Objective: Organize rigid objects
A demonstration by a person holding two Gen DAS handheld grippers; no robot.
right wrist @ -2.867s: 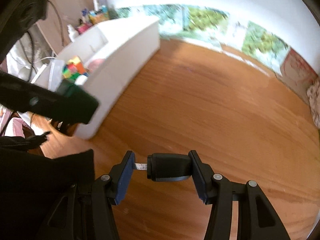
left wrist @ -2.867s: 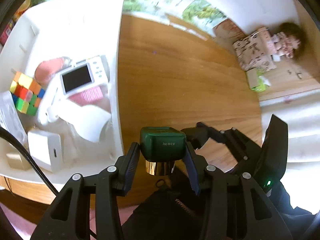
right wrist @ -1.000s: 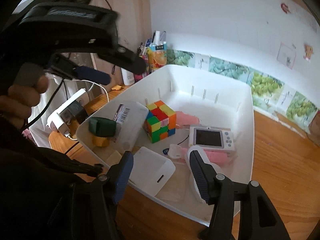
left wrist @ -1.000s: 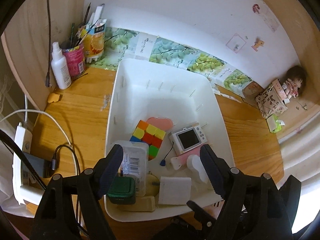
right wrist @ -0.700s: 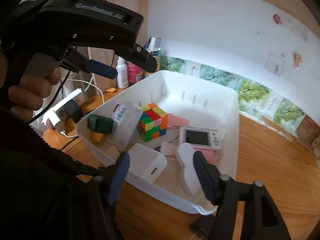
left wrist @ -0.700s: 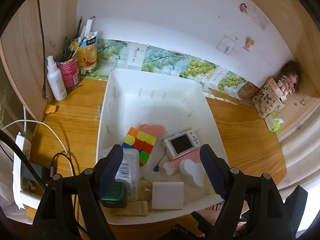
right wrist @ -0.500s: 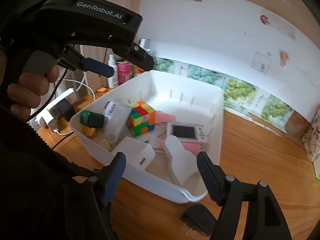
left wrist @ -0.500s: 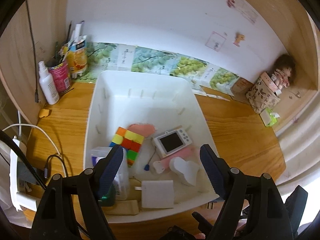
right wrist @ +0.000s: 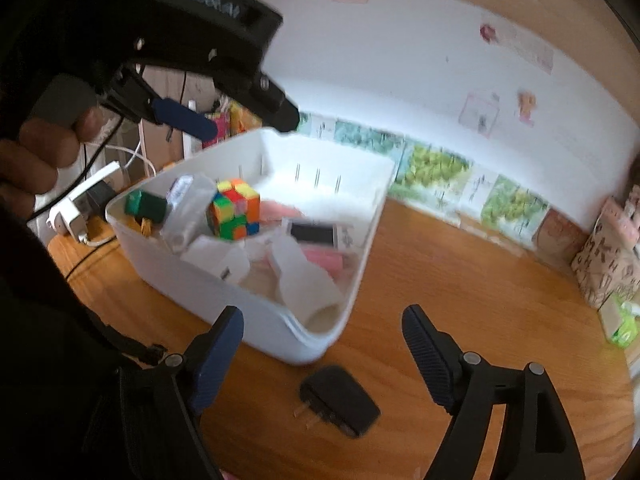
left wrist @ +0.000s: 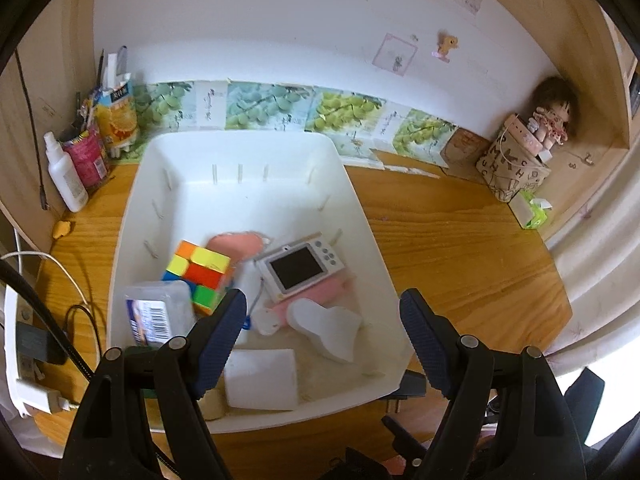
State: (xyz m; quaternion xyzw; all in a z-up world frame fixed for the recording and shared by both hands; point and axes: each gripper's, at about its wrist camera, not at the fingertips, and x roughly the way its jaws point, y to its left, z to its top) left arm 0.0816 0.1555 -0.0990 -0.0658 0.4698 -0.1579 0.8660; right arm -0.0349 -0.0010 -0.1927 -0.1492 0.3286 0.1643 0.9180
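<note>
Lying flat on grainy wood desk (right wrist: 460, 288), matte black plug (right wrist: 340, 402), smooth white bin (right wrist: 248, 308)

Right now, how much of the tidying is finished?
Mostly done: the cube, camera and green box sit in the white bin. Both grippers, left and right, hold nothing; the right's jaws are opening. The black plug lies outside on the table.
</note>
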